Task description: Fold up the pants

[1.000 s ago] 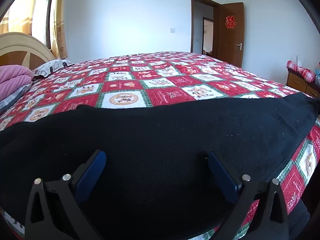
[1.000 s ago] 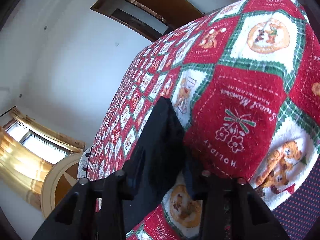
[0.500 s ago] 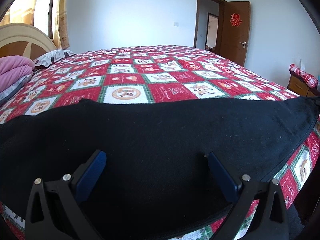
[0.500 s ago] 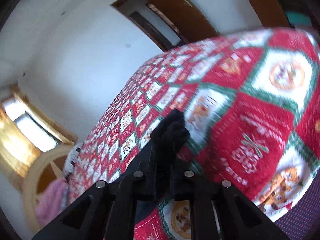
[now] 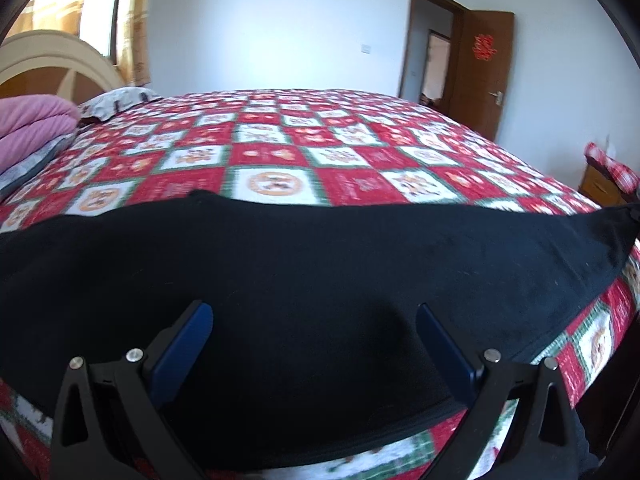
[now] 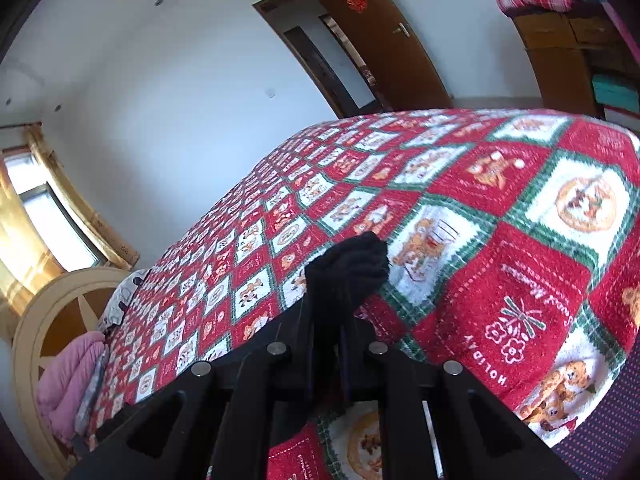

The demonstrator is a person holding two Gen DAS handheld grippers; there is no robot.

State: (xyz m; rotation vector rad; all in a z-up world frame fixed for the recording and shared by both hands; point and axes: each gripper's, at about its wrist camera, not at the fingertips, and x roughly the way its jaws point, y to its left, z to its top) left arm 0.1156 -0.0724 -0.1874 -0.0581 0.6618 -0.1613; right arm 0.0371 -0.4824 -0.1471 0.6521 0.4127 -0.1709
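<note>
Black pants (image 5: 312, 264) lie spread across the near edge of a bed with a red, white and green patterned blanket (image 5: 280, 152). My left gripper (image 5: 314, 320) hovers just above the middle of the pants, open wide, its blue pads clear of the cloth. In the right wrist view my right gripper (image 6: 332, 320) is shut on a bunched end of the pants (image 6: 352, 264), which sticks up past the fingertips, lifted a little off the blanket (image 6: 520, 280). In the left wrist view that end of the pants reaches the picture's far right edge.
Pink folded bedding (image 5: 36, 124) and a pillow (image 5: 116, 100) lie at the cream headboard (image 5: 52, 56) on the left. A brown door (image 5: 484, 76) stands open behind the bed. A wooden cabinet (image 5: 600, 184) with red checked cloth stands at the right.
My right gripper closed on the end of the pants, then rose slightly and rolled, bunching the cloth. The left gripper stayed open over the pants, tilting only slightly.
</note>
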